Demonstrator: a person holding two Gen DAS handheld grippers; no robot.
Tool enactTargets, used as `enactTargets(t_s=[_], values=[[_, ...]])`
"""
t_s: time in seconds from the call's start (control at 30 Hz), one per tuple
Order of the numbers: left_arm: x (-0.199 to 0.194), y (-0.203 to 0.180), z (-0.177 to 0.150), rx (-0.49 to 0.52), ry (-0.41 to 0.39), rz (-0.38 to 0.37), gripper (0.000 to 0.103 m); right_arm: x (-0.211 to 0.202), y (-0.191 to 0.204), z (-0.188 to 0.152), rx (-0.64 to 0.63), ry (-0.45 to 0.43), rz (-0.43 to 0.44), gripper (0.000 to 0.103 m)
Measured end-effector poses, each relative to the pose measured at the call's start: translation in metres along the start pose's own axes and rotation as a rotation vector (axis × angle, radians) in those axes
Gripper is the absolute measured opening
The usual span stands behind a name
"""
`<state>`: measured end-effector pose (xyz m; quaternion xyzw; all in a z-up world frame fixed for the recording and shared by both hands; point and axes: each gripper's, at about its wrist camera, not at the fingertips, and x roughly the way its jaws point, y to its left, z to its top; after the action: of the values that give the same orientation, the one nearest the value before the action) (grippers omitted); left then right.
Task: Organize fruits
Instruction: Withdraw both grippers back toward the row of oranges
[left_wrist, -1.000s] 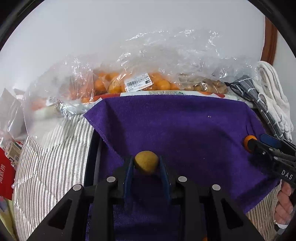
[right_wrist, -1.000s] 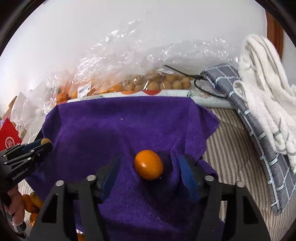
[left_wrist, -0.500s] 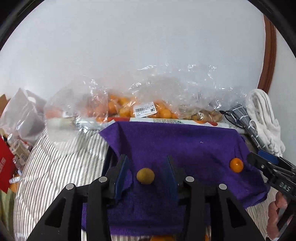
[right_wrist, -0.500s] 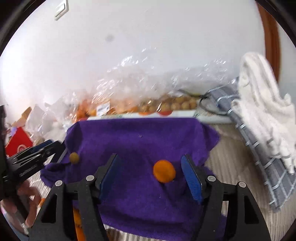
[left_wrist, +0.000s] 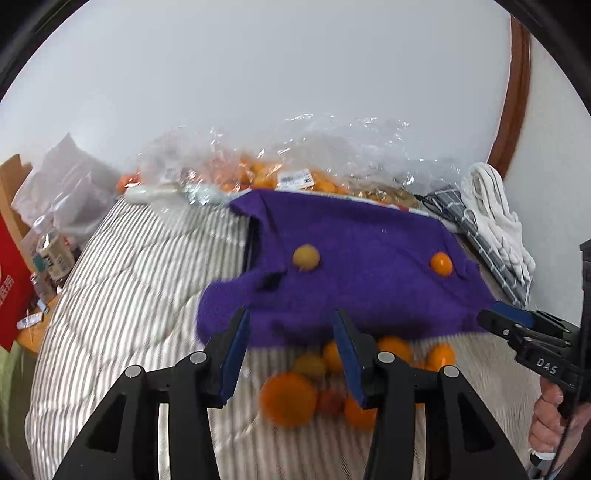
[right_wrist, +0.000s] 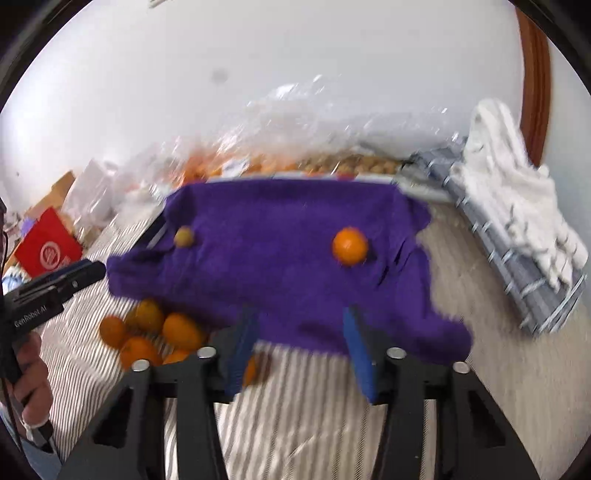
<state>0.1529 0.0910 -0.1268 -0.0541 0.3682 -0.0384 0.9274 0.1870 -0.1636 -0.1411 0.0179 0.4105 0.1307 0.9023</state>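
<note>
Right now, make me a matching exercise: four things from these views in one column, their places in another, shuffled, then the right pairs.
Things:
1. yellow-green fruit
2. orange fruit
3. pile of oranges
4. white cloth

Places:
A. on the striped bedding, in front of the towel's near edge
B. on the right part of the purple towel
C. at the right, on the grey checked cloth
D. on the left part of the purple towel

Pairs: 1-D, 2-B, 3-A, 4-C
</note>
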Motion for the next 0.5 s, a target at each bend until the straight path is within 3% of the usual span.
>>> enactTargets(t_s=[0.17, 0.5], values=[[-0.017, 0.018, -0.019, -0.002, -0.006, 0.017, 0.046, 0.009, 0.022, -0.022, -0.053, 0.045, 0.025, 0.045], [-0.015, 0.037, -0.037, -0.042, -0.006, -0.004, 0.048, 0.03, 0.028, -0.029, -0.002, 0.108, 0.105, 0.045]])
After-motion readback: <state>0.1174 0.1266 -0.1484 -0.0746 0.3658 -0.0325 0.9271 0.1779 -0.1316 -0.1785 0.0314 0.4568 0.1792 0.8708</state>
